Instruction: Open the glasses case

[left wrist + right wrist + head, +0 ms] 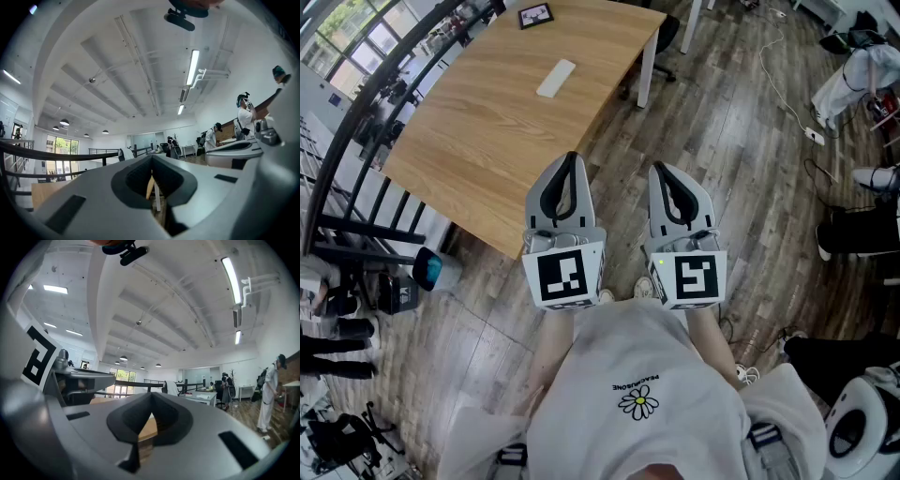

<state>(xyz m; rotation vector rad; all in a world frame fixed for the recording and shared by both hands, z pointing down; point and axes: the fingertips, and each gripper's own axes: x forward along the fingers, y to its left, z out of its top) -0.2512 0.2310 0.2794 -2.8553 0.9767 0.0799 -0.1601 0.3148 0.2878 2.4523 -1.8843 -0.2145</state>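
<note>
A white oblong glasses case (556, 78) lies on the far part of the wooden table (487, 131). My left gripper (570, 156) and right gripper (658, 170) are held side by side above the floor, short of the table's near corner and well away from the case. Both point level, with their jaws shut and nothing between them. In the left gripper view my left gripper (151, 158) shows only the ceiling and the room beyond its closed tips. My right gripper (151, 395) likewise faces the room, with a sliver of table edge seen through its jaws.
A small dark framed card (535, 16) sits at the table's far edge. A black railing (356, 122) runs along the left. Cables (783, 84) and bags lie on the wooden floor at right. Other people stand far off (269, 390).
</note>
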